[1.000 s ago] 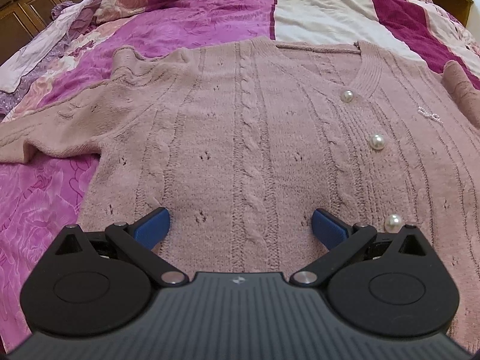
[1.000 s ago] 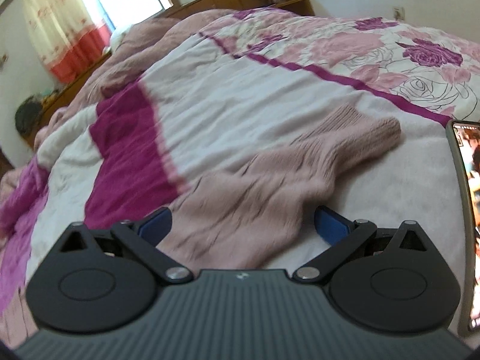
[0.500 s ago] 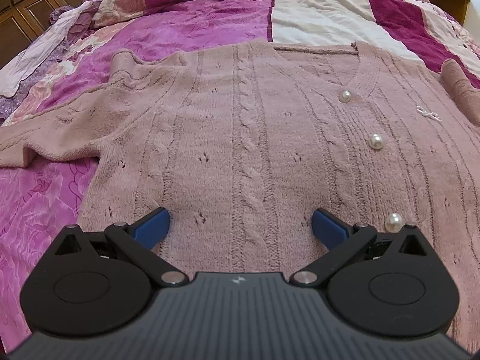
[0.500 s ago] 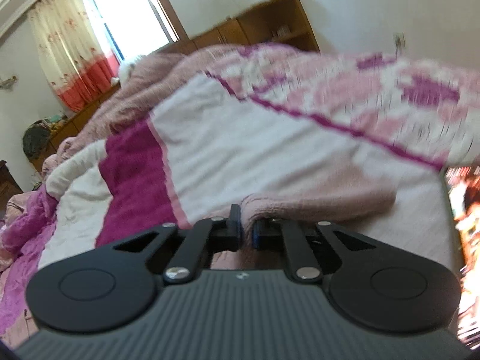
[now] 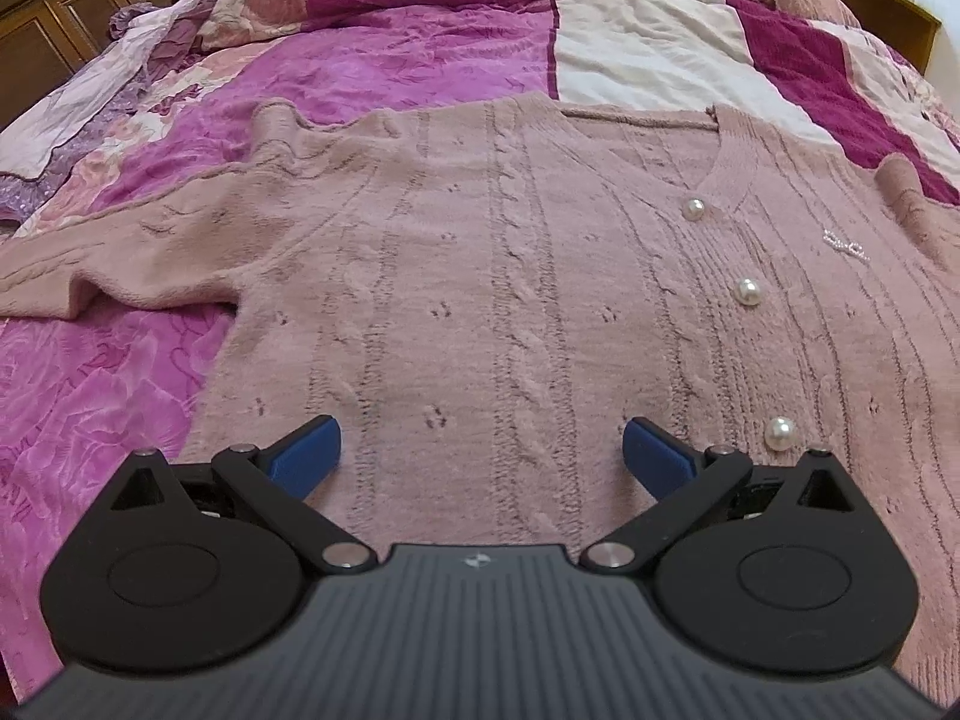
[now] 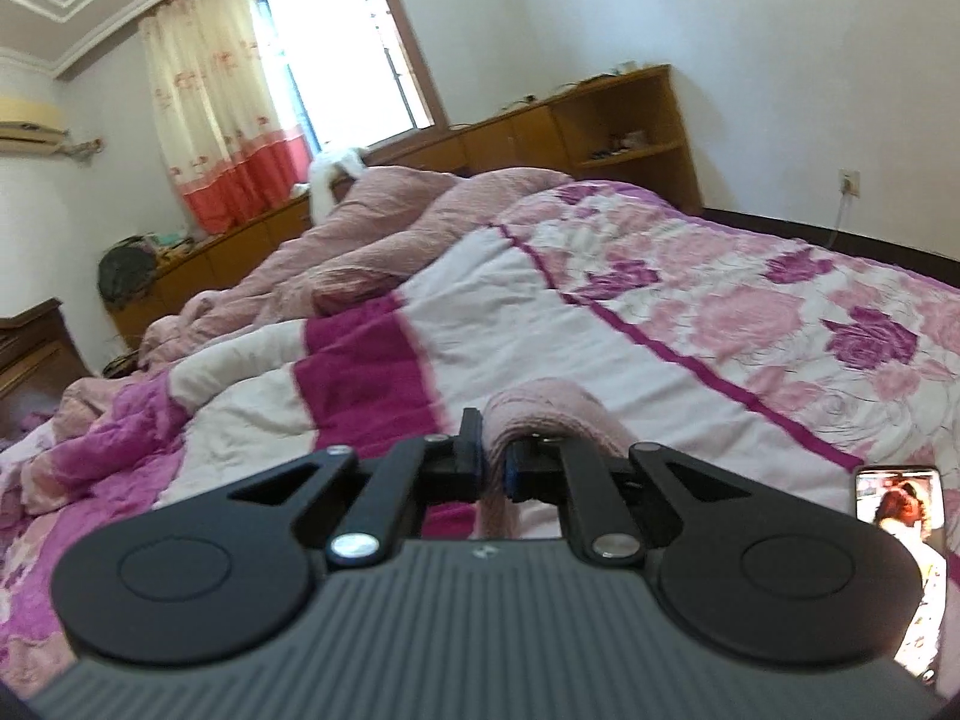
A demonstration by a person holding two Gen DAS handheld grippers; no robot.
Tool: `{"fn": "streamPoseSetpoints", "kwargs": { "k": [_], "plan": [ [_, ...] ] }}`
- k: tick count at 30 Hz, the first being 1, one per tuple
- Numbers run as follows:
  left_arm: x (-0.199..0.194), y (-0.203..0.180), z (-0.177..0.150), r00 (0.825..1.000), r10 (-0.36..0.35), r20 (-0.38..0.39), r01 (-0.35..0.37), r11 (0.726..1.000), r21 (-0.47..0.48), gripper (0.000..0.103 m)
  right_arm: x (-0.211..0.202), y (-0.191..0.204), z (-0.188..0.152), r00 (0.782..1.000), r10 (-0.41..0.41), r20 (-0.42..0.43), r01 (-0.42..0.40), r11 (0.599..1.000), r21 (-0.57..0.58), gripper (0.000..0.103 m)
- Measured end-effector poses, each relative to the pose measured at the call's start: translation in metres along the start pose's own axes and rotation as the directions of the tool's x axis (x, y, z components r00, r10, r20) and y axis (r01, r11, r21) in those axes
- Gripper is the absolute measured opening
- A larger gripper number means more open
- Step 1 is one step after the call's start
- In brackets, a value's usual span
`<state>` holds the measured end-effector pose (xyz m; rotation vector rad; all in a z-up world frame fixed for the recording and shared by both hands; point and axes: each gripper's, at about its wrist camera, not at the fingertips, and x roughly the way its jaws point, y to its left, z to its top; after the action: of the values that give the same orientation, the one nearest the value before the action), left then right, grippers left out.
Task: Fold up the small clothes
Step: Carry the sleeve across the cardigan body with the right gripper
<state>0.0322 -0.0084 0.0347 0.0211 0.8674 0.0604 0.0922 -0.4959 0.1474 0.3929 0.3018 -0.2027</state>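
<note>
I see a pink knitted cardigan (image 5: 510, 276) spread flat on the bed's quilt (image 5: 390, 60). My left gripper (image 5: 482, 450) hovers over its hem, jaws released. My right gripper (image 6: 493, 461) has its jaws clenched on the cardigan's sleeve (image 6: 543, 408), lifted off the quilt.

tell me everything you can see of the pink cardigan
The cardigan is dusty-pink cable knit with a ribbed V-neck, three pearl buttons and a small sparkly motif. It lies face up, buttoned, spread flat on the quilt; one sleeve trails sideways. The other sleeve is pinched in the shut right gripper. The left gripper hangs open over the hem.
</note>
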Motion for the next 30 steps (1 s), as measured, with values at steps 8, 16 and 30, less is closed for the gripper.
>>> {"fn": "streamPoseSetpoints", "kwargs": {
  "k": [8,16,30],
  "plan": [
    [-0.019,0.025,0.004,0.999,0.036,0.027,-0.036,0.999,-0.01,0.103,-0.012,0.072,-0.012,0.994,0.112,-0.018,-0.112,0.994,-0.012,0.009],
    [-0.036,0.055,0.009,0.998,0.038,0.055,-0.035,0.998,-0.058,0.103,-0.02,0.142,-0.027,0.976,0.214,-0.041,-0.216,0.976,-0.038,0.009],
    [-0.051,0.088,0.005,0.995,0.056,0.078,-0.045,0.991,-0.126,0.103,-0.026,0.22,-0.07,0.944,0.306,-0.124,-0.315,0.947,-0.065,0.01]
  ]
}}
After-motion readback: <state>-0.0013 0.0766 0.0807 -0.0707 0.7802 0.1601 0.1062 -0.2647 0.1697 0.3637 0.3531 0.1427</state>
